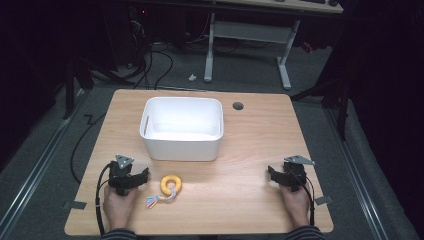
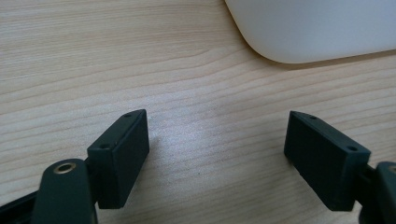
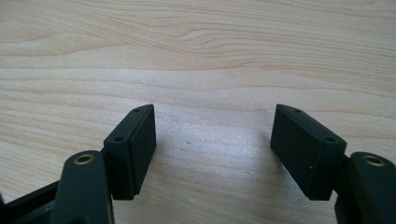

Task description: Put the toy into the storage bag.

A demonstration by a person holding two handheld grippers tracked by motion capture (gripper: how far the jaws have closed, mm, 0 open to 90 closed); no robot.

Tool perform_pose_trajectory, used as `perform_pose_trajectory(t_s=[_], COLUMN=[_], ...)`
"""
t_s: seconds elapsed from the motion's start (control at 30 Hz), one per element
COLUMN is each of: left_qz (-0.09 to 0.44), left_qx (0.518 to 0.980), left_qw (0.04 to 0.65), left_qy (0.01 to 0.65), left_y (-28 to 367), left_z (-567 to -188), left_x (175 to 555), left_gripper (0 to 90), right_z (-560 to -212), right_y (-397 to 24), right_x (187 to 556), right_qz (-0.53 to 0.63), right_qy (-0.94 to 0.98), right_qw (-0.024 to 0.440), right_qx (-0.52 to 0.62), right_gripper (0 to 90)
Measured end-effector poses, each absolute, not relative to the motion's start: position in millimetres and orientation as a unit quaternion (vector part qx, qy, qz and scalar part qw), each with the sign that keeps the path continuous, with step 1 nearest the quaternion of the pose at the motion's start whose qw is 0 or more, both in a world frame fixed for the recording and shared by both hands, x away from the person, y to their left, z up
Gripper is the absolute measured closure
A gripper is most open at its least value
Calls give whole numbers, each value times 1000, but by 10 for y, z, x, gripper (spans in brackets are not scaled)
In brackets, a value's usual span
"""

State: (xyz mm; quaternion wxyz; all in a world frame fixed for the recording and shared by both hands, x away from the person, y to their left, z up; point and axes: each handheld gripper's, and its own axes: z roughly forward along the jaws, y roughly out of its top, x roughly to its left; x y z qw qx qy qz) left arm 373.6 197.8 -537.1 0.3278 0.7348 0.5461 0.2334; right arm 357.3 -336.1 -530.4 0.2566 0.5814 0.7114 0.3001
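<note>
wooden table (image 1: 250, 130) holds a white bin (image 1: 181, 128) and ring toy (image 1: 170, 184), left gripper (image 1: 146, 174) and right gripper (image 1: 270, 173) resting agape, likely poised to start

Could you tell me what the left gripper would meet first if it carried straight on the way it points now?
Probably the white bin: the left gripper, jaws open over bare table, has the bin's rounded corner ahead, slightly to one side, so it might only graze it.

A dark room with grey floor (image 1: 45, 150) and a white-legged desk (image 1: 250, 30) behind.
</note>
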Motion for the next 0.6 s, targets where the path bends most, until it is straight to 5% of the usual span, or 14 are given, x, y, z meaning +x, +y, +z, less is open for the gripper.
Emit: perform_pose_trajectory(t_s=[0.6], left_qz=[235], left_qx=[733], left_qw=[326], left_qy=[549], left_y=[1973], left_z=[-5371], left_x=[3737], left_gripper=[227], right_z=[-5303], right_y=[-3356], right_x=[3564], right_qz=[299], right_qy=[714], right_qw=[255], right_qx=[579], right_gripper=[307])
